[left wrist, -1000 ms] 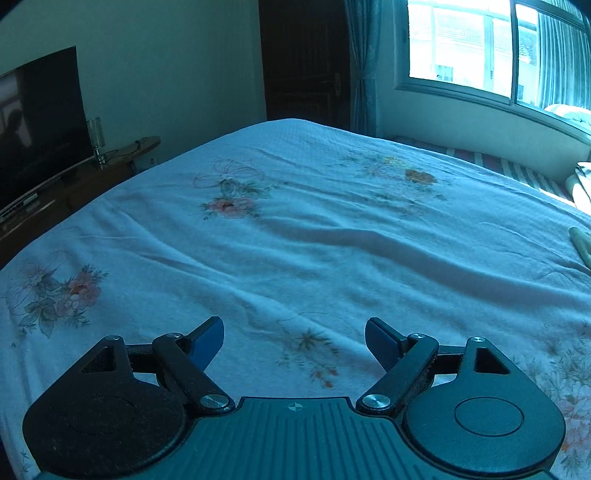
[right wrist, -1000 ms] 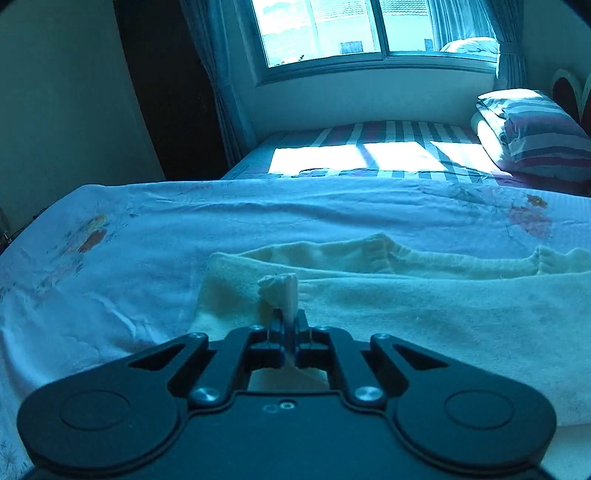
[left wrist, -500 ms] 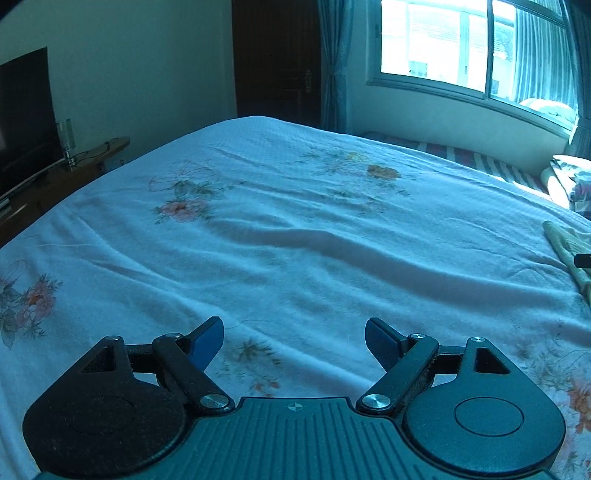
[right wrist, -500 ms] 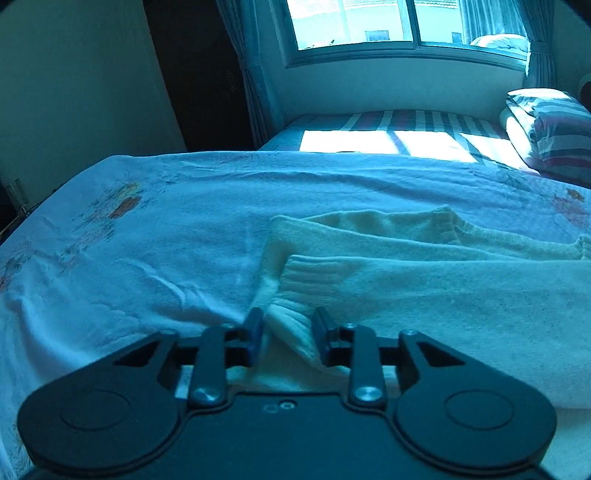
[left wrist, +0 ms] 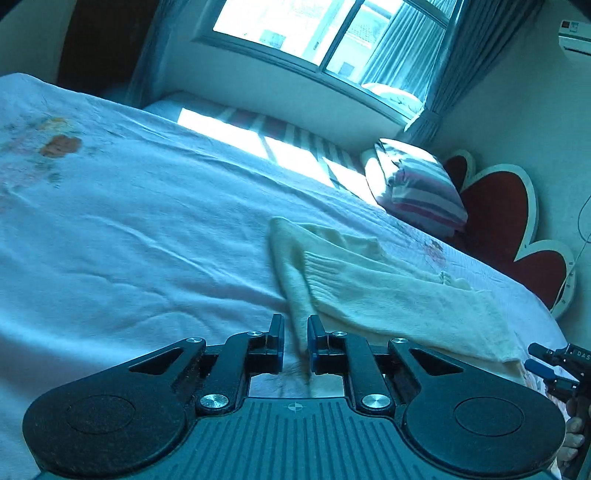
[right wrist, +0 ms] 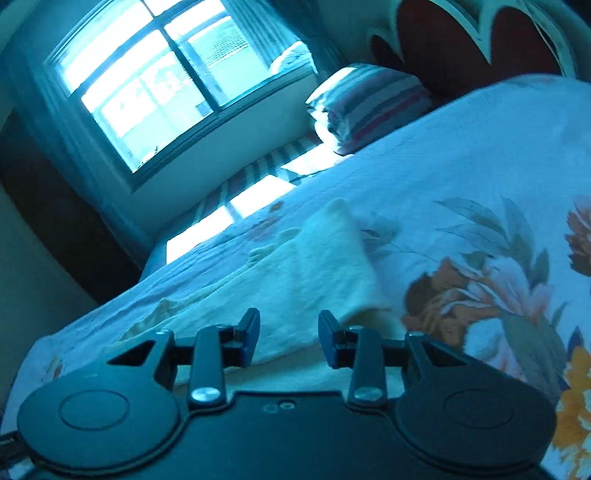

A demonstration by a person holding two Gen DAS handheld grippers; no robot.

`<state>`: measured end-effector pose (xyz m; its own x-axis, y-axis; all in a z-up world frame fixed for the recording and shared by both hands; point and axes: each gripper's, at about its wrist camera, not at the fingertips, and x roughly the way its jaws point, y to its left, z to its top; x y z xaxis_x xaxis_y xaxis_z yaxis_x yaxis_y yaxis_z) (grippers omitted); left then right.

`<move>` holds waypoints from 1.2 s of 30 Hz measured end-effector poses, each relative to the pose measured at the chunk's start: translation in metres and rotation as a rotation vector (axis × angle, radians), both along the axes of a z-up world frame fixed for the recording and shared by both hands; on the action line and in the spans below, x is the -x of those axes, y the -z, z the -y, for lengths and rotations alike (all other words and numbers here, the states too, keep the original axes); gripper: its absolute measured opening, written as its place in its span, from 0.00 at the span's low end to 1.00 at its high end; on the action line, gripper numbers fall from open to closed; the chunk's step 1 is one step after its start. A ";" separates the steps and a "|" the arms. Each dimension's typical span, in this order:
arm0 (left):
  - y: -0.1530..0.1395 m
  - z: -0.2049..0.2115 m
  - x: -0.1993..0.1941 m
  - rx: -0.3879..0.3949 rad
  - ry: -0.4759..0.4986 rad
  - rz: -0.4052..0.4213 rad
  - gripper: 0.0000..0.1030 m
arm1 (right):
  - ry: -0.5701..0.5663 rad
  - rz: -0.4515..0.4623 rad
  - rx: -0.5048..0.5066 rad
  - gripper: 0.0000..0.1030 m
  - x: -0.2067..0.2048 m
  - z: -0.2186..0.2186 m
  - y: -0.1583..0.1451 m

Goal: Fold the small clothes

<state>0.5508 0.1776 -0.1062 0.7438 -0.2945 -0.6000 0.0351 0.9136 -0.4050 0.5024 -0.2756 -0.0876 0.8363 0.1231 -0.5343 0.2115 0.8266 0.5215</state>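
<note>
A cream knit garment [left wrist: 369, 284] lies stretched across the floral bedsheet [left wrist: 129, 229]. My left gripper [left wrist: 295, 334] is at the garment's near left end. Its jaws are closing to a narrow gap, and a ridge of the cream fabric stands pinched between the blue pads. In the right wrist view, which is tilted and blurred, my right gripper [right wrist: 288, 332] hovers over the other end of the garment [right wrist: 314, 266]. Those jaws are closing but still stand apart, with fabric lying below and between them, not pressed. The right gripper [left wrist: 537, 356] also shows at the far right edge of the left wrist view.
A striped pillow [left wrist: 417, 188] leans near a red heart-shaped headboard [left wrist: 495, 221] at the bed's far right. A bright window [left wrist: 314, 33] with curtains sits beyond the bed. A person's fingers [left wrist: 572, 435] show at the lower right edge.
The left gripper swung right from bare sheet to the garment's end and narrowed onto the fabric. The right gripper let go of its pinched fold, rolled, and moved to the garment's other end.
</note>
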 end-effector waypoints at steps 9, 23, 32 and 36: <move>0.023 0.042 -0.043 0.072 -0.029 -0.083 0.13 | -0.029 -0.064 -0.173 0.28 -0.023 0.048 0.035; -0.014 0.069 -0.033 -0.227 -0.154 0.102 0.07 | -0.140 -0.043 0.304 0.20 -0.028 0.041 -0.010; -0.001 0.100 -0.068 -0.352 -0.021 0.032 0.07 | -0.272 -0.104 0.452 0.14 -0.096 0.018 0.021; 0.008 0.106 -0.082 -0.349 -0.011 -0.008 0.07 | -0.281 0.011 0.448 0.12 -0.102 0.015 0.002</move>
<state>0.6332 0.0719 -0.1145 0.7409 -0.0623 -0.6687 0.0225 0.9974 -0.0681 0.6048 -0.2902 -0.0893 0.8099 0.1047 -0.5771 -0.0535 0.9930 0.1051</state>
